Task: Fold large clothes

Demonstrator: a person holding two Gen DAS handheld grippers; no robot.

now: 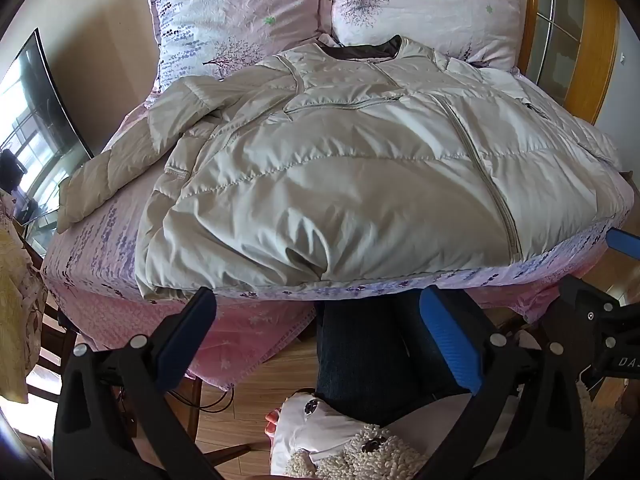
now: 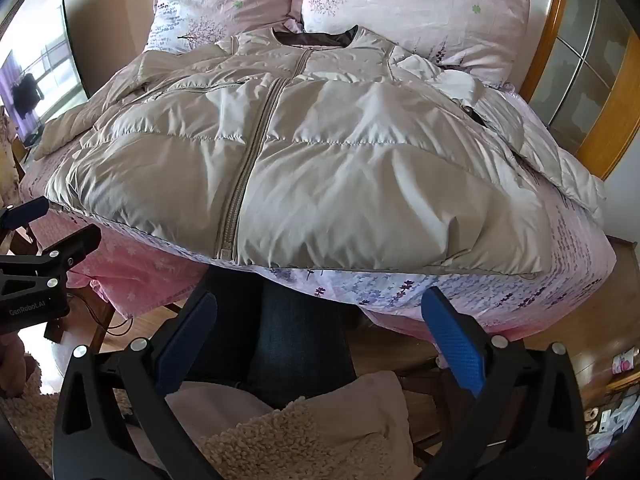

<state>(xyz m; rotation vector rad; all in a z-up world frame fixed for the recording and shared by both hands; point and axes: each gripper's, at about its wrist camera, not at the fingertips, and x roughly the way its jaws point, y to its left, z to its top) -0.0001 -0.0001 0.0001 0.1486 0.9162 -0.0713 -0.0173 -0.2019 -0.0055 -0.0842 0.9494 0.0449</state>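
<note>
Pre-fold step judged: beige quilted zip-front puffer jacket (image 2: 304, 160) is laid flat, front up, on the pink floral bedsheet (image 2: 500, 292), both left gripper (image 1: 318, 308) and right gripper (image 2: 320, 312) are held released off the near edge, so a sleeve grab is needed next.

A big puffy beige coat (image 1: 340, 168) lies flat on the pink bed (image 1: 120, 304). The left gripper (image 1: 316, 300) is wide open, near the coat's bottom edge.
</note>
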